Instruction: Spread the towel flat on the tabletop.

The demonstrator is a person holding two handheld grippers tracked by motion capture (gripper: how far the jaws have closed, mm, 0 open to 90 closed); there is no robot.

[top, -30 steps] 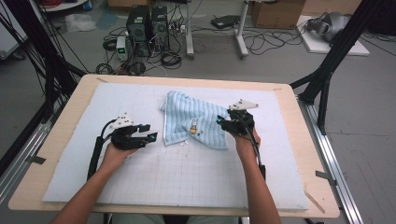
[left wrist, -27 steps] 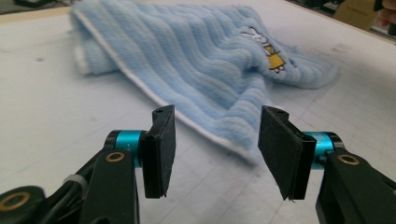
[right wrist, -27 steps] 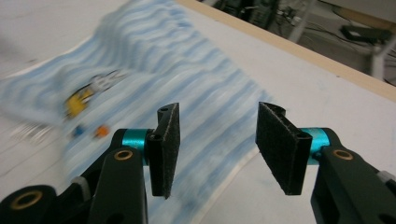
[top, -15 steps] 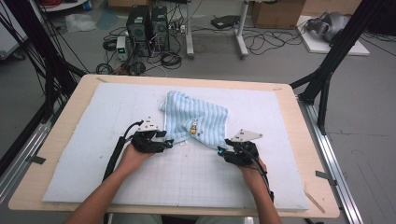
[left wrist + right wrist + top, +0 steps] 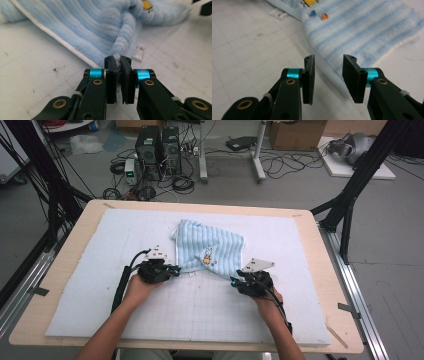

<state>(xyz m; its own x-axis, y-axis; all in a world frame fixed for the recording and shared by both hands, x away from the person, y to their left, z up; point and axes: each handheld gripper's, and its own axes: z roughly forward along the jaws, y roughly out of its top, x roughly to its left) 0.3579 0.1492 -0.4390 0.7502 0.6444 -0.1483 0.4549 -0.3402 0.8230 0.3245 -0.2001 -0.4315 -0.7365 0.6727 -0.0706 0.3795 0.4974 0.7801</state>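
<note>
A light blue striped towel [image 5: 210,247] with a small cartoon patch lies crumpled on the white mat [image 5: 150,230]. My left gripper [image 5: 174,270] sits at its near left edge. In the left gripper view its jaws have just been closing and are shut [image 5: 119,62] on a pinched fold of the towel [image 5: 100,27]. My right gripper [image 5: 234,282] is at the towel's near right corner. In the right gripper view its jaws have just been closing but stand apart [image 5: 328,60], with the towel's edge [image 5: 362,32] lying between and beyond them, untouched by the pads.
A white care label [image 5: 140,51] sticks out from the towel's near hem. The mat covers a wooden table [image 5: 75,245]. Computer towers [image 5: 160,145], cables and black frame posts [image 5: 350,210] stand on the floor behind and beside the table.
The left gripper has slid right to the towel's near left edge and shut on it. The right gripper has come off the towel toward the person, to its near right corner, jaws narrowing.
</note>
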